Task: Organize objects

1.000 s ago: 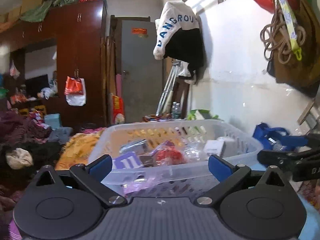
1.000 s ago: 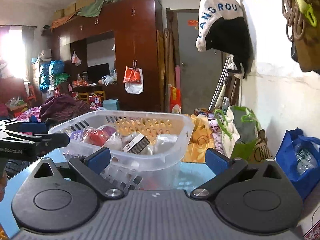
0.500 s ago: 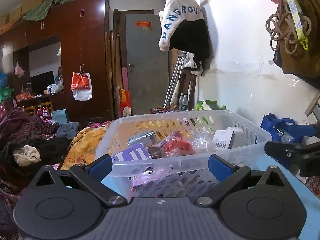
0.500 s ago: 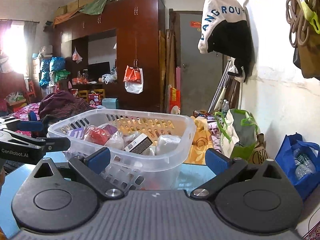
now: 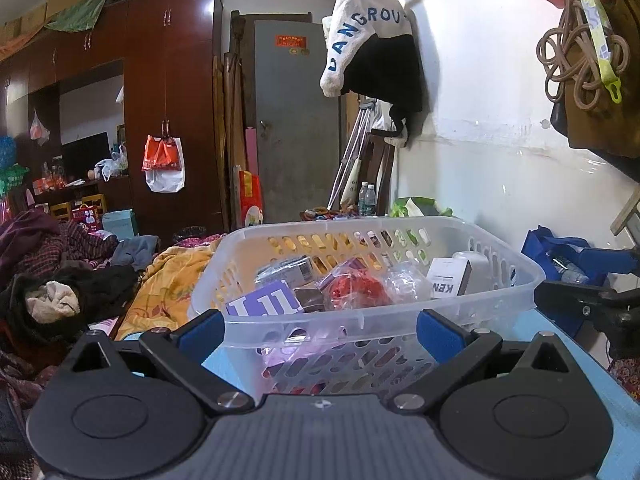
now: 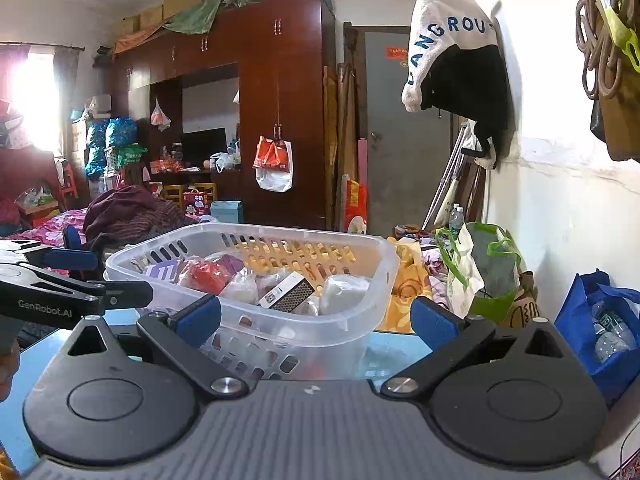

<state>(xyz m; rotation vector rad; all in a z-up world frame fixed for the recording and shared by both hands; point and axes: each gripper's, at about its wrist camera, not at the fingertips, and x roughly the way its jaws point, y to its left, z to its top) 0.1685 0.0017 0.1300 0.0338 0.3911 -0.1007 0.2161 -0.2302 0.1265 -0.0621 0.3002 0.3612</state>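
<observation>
Fingers [image 5: 202,330] of both grippers spread wide, empty, flanking a translucent slotted laundry basket [image 5: 496,304] of packets, apparently on a blue bench [image 6: 394,342].

A dark wooden wardrobe [image 5: 172,112] stands far ahead of the jaws, left; a blue bag [image 6: 600,320] sits low to their right.

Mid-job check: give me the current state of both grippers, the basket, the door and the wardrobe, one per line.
left gripper: open, empty, facing the basket
right gripper: open, empty, facing the basket
basket: upright on the blue table, holding packets and boxes
white box: upright inside the basket
grey door: shut
wardrobe: doors shut, a bag hanging from the handles
</observation>
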